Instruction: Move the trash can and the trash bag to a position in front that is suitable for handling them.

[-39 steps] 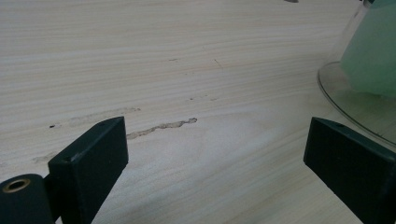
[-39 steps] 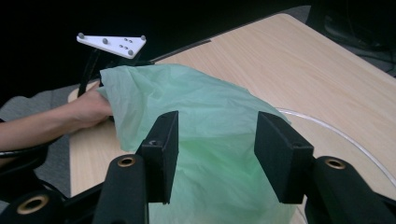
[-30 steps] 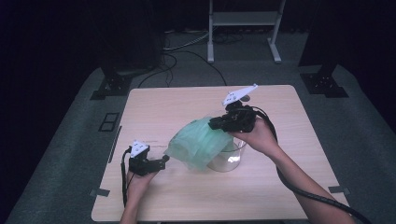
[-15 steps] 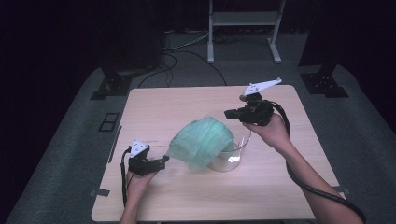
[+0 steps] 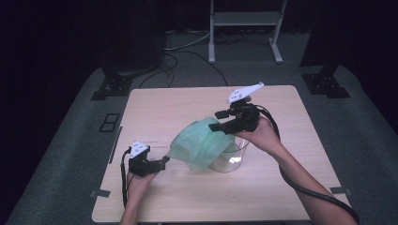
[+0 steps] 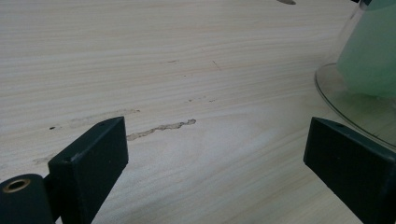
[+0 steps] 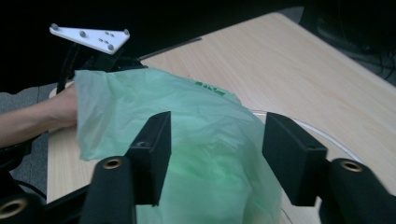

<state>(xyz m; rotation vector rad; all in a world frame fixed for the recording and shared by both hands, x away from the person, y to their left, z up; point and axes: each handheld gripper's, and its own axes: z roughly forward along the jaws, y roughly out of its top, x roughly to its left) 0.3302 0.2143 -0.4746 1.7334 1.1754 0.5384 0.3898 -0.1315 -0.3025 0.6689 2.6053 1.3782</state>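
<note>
High view shows the green plastic bag [image 5: 202, 143] draped over the clear glass bowl [image 5: 230, 157] mid-counter [image 5: 155, 105]; right gripper [image 5: 220, 123] hovers spread at its top; left gripper [image 5: 163, 161] rests spread on the counter, just beside the bag's edge

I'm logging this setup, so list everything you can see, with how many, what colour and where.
bag: one, pale green, draped over the bowl at mid table
bowl: one, clear, on the table under the bag
table: one, light wood, centre of the high view
stand: one, white, on the floor beyond the table
cables: a few, dark and pale, on the floor behind the table
tape: grey strips, at the table's near corners
left gripper: one, black with a white plate, low over the table's near left, jaws open
right gripper: one, black with a white plate, over the bag, jaws apart
forearms: two, coming in from the bottom edge
</note>
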